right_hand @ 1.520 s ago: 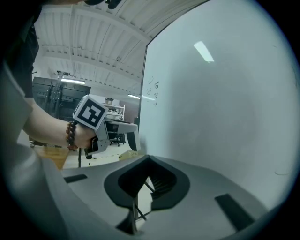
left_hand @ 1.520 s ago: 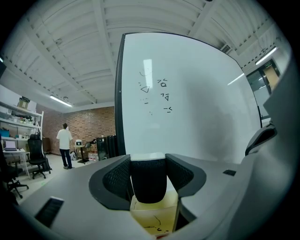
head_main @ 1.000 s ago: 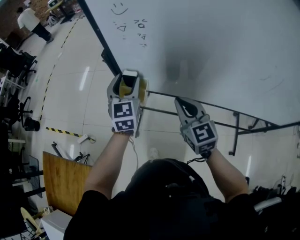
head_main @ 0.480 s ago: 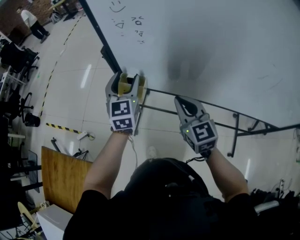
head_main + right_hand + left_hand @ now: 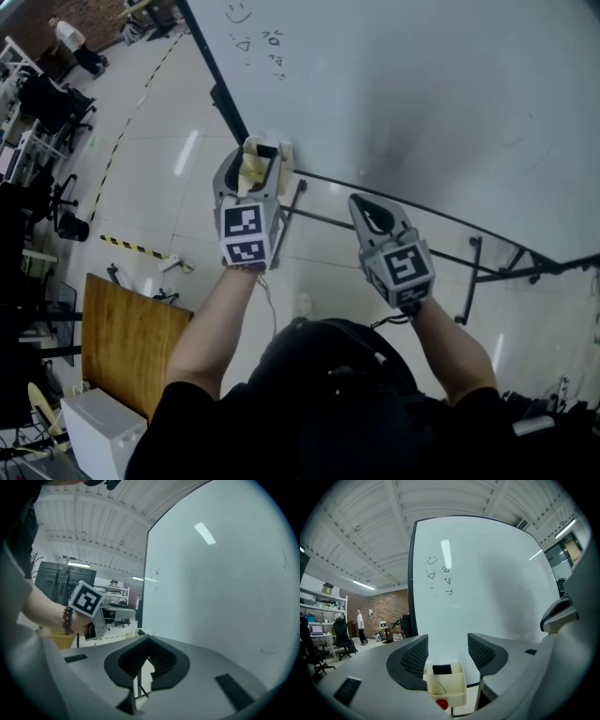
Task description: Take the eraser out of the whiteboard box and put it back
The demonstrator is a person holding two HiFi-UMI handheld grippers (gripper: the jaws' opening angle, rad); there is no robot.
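Left hand-held gripper [image 5: 447, 648] has its jaws fully apart with nothing pressed between the pads. It points almost level at the whiteboard box [image 5: 445, 691], which lies just ahead of and below the jaw tips. Right hand-held gripper [image 5: 149, 640] has its jaws together and carries nothing; I hold it off to the side, near the whiteboard [image 5: 487, 583] but well clear of the box. The box is a cream plastic tray fixed at the board's lower edge near the left frame. The eraser [image 5: 442, 669] stands inside it against the board side, with only its dark top end exposed. I judge the eraser to be light, with a fairly stiff body and a soft felt face, so moderate closing force should be enough. The best hold is across the exposed top end, pads on the two broad faces, with the jaws lowered straight into the tray opening. The tray wall looks thin, so side contact could flex or dislodge it. Whether the eraser has yet to be lifted or is already returned, I cannot tell.
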